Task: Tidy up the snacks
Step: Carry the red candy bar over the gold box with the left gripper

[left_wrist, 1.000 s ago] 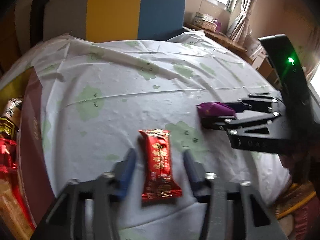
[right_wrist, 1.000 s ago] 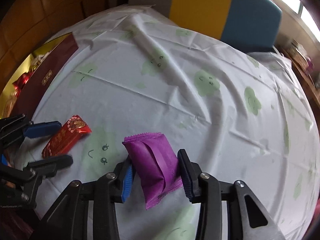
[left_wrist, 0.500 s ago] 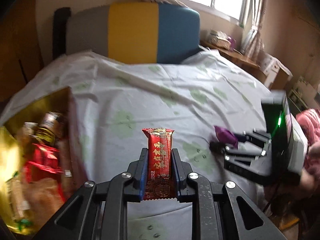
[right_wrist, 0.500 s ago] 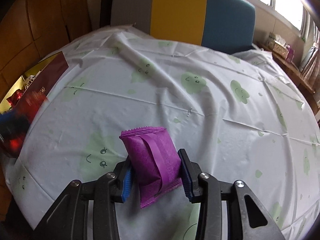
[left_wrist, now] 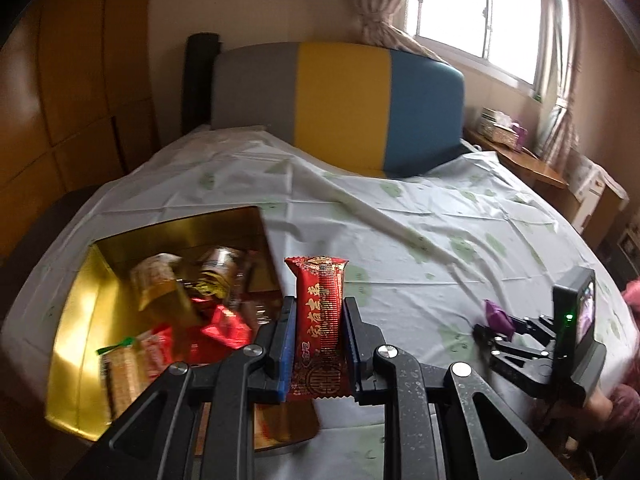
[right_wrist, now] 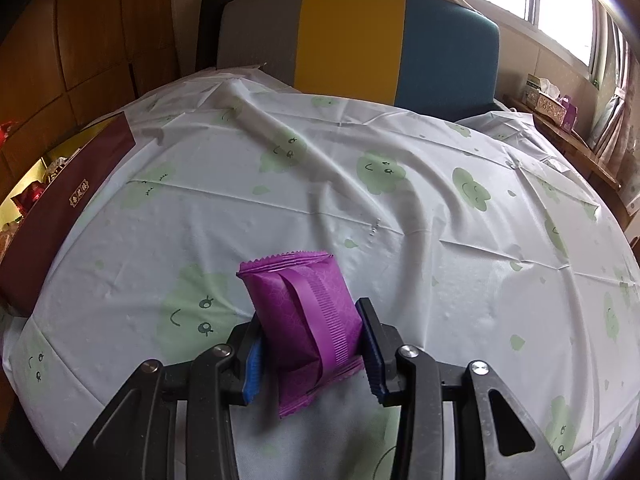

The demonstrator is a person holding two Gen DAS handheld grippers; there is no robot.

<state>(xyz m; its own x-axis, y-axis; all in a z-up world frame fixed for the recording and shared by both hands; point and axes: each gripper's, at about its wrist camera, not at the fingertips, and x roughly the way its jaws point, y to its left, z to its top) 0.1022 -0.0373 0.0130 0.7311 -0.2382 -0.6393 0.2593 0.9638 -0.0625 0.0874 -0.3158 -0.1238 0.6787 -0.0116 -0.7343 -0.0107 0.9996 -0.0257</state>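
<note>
From my left wrist camera, my left gripper (left_wrist: 319, 340) was clamped on a red snack packet (left_wrist: 320, 324) with gold lettering, its blue-lined fingers (left_wrist: 289, 334) pressing both long edges. The packet stood upright between them, its crimped top rising beyond my fingertips and its lower end hanging back toward the camera, clear of the white tablecloth (left_wrist: 400, 248) printed with pale green smiling shapes. Just to the left of my fingers sat an open gold-lined box (left_wrist: 76, 328), already holding a blurred jumble of other wrapped snacks (left_wrist: 192, 304). Well off to the right of my fingers, low over the cloth, my right gripper (left_wrist: 494, 326) showed with a bit of purple wrapper at its tips and a green light glowing on its body. Beyond my fingertips stood a chair back (left_wrist: 340, 104) in grey, yellow and blue panels. From my right wrist camera, my right gripper (right_wrist: 310, 342) was closed on a purple snack packet (right_wrist: 306, 316), one finger against each side; the packet tilted slightly, its serrated top edge pointing away from me. The tablecloth (right_wrist: 400, 200) stretched ahead of my fingers, and far to their left the box's dark red outer wall (right_wrist: 68, 208) ran along the table edge.
</note>
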